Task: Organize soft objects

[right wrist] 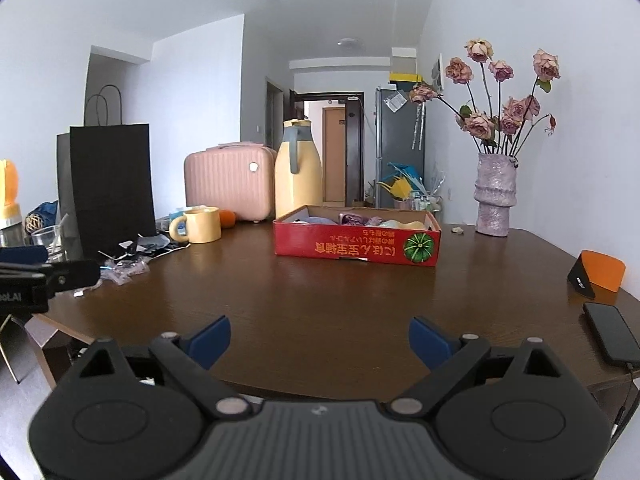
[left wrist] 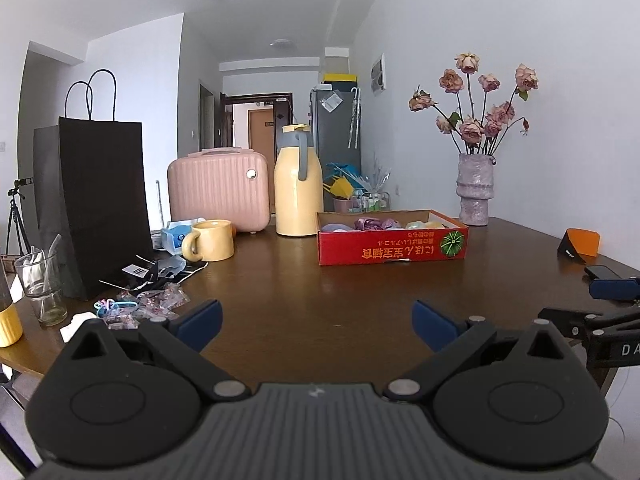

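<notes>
Spanning both views, the dark brown wooden table (left wrist: 304, 280) carries everything, and its near stretch lies bare in front of both tools. Towards its far side sits the shallow red cardboard box with the printed green pumpkin (right wrist: 356, 242), and the pale purple, lilac and yellow soft things (left wrist: 380, 224) already lie heaped inside it. Smaller still, the left gripper (left wrist: 316, 324) and the right gripper (right wrist: 319, 342) hover low over the near edge, well apart from the box, each with jaws spread wide and nothing between the blue pads. This fits either a stage with the soft things still to be sorted out of the box or one with them already gathered into it; the pictures do not settle which.
</notes>
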Motion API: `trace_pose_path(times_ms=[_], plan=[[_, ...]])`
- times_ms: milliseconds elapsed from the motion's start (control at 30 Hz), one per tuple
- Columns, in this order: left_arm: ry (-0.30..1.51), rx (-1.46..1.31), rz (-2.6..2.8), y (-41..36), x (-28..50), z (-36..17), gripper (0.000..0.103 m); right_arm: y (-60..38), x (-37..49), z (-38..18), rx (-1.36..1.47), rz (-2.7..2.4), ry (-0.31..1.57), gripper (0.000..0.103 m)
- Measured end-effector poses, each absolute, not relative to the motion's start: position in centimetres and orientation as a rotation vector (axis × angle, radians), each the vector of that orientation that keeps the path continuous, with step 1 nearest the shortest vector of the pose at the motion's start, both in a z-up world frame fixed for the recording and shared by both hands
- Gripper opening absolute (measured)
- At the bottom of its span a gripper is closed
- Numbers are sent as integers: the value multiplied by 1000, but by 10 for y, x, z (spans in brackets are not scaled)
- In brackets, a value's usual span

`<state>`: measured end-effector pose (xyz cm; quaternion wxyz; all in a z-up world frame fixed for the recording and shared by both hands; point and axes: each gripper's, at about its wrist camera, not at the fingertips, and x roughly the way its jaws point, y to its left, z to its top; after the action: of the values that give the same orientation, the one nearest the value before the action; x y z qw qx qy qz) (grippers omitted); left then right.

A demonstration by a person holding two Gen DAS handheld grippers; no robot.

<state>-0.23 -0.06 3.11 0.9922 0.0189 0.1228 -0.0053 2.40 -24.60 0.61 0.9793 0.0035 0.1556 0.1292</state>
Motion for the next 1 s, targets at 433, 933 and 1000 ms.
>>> trace_pose_path(times_ms=[433,933,1000], plan=[[248,39,-11,2,-2,28,103,-251,22,12,27,238,280,103],[250,30,-5,4,0,28,103,-253,24,10,35,219,282,103],[250,32,-6,3,-1,28,103,-253,25,10,38,224,291,103]])
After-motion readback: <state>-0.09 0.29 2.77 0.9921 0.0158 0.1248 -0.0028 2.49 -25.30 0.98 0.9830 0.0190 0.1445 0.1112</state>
